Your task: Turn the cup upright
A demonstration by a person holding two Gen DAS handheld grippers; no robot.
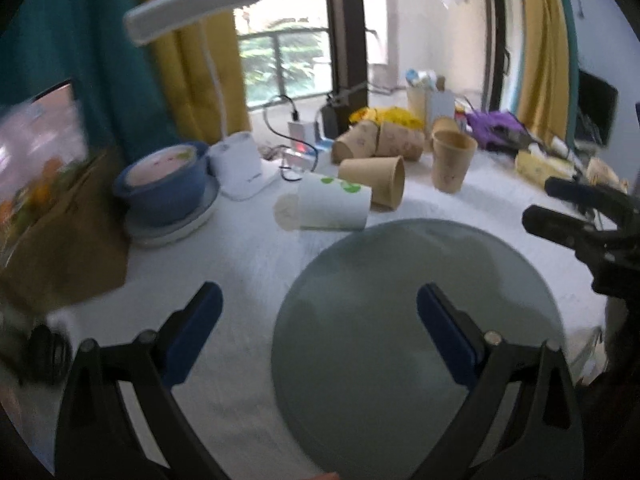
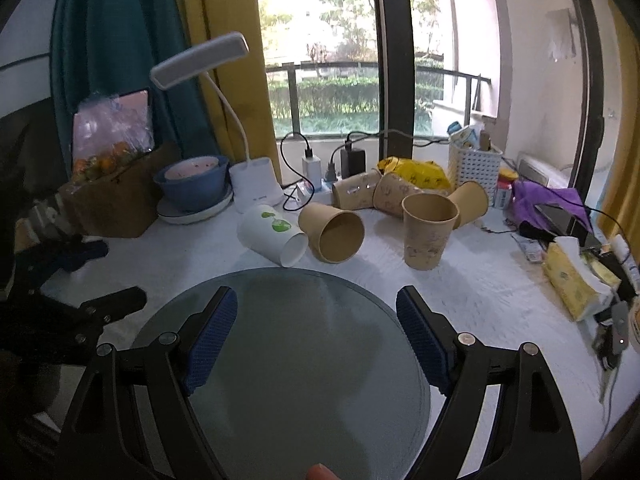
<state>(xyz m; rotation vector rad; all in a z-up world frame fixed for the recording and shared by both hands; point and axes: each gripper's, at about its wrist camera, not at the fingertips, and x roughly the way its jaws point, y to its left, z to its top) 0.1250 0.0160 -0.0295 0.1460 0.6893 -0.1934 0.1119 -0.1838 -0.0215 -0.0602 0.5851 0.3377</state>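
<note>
While both grippers, left point(image 1: 320, 328) and right point(image 2: 316, 332), hover with fingers spread and empty over the glass disc point(image 2: 288, 360), the white cup point(image 2: 272, 234) lies sideways on the surface point(image 2: 460, 280) beyond it, beside a toppled brown cup point(image 2: 332, 234)

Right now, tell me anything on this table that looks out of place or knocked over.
Several paper cups lie tipped on their sides: the white cup and a brown cup beside it, with more tipped ones behind. Only one brown cup stands upright. No spill shows.

White green-printed paper cup point(image 2: 273, 233) lies on its side beside a toppled brown cup point(image 2: 332, 233).
</note>
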